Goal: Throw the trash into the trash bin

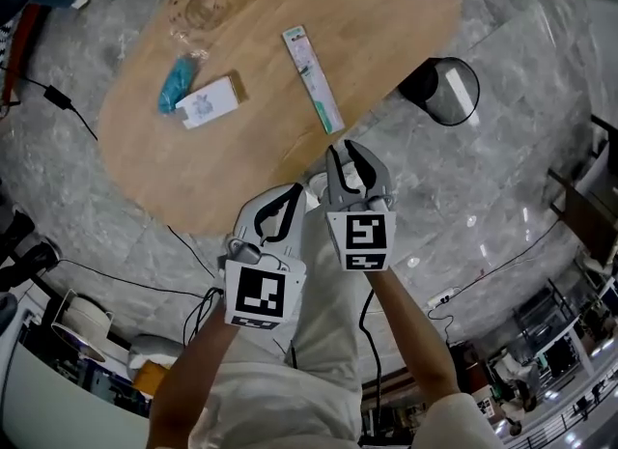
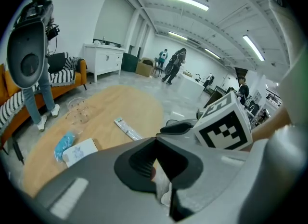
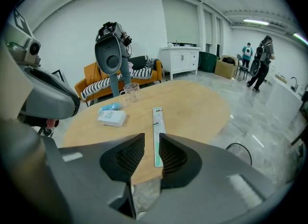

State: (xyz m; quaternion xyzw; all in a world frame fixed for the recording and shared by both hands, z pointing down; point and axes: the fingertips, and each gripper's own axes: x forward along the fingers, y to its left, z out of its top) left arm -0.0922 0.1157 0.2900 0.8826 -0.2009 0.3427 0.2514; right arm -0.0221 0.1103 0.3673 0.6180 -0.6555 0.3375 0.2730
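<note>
Four things sit on the surface [image 1: 386, 13]: cup [image 1: 200, 5], packet [image 1: 177, 84], box [image 1: 210, 101], toothbrush pack [image 1: 313, 78]; bin [image 1: 446, 90] beside it unfed; left gripper [image 1: 295, 191] jaws together, right gripper [image 1: 343, 153] jaws narrowly apart, both empty; nothing binned yet.

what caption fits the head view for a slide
Left gripper and right gripper by a wooden table with toothbrush pack, box, cup; black trash bin alongside

The left forearm [image 1: 193, 379] and right forearm [image 1: 410, 326] reach forward side by side, and both grippers tilt steeply downward. The left gripper [image 1: 295, 193] sits just behind the right gripper [image 1: 341, 153], its jaws meeting at the tips with nothing between. The right gripper's jaws stand slightly apart, leaving a narrow empty gap.
</note>
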